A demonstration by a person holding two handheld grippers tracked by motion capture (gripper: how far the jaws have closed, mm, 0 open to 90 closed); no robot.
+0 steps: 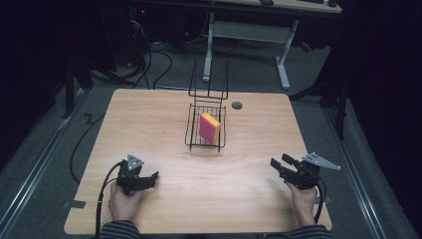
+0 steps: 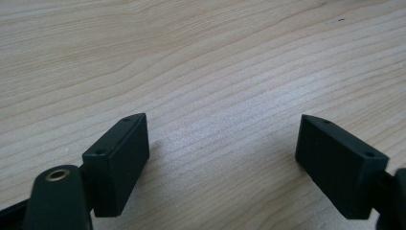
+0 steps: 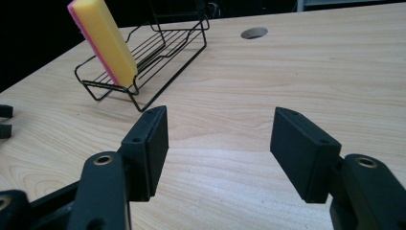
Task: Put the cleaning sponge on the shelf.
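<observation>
High view: your left tool [image 1: 149, 178] sits at about 7 o'clock on the table [image 1: 164, 119], jaws apart, nothing between them. Your right tool [image 1: 279, 165] sits at about 4 o'clock, jaws also apart and empty, tips aimed toward table centre. The wire rack [image 1: 191, 135] stands just past centre, toward 12 o'clock, well apart from both tools. The sponge [image 1: 209, 128], yellow face and pink back, stands on edge inside the rack, leaning. A round cable hole [image 1: 237, 105] is in the table just beside the rack at its 2 o'clock. Bare wood between each tool and the rack; nothing blocks either path. A desk frame [image 1: 283, 59] stands on the floor beyond the table's far edge.

Left tool view: left tool [image 2: 222, 136] spread wide over bare wood grain, nothing in the gap.

Right tool view: right tool [image 3: 219, 128] spread wide, empty. Rack [image 3: 163, 48] at 11 o'clock, sponge [image 3: 107, 40] propped tilted at its near end, its top leaning away from the rack. Cable hole [image 3: 254, 32] at 12 o'clock. Left tool's fingertips [image 3: 5, 111] at the 9 o'clock edge.
</observation>
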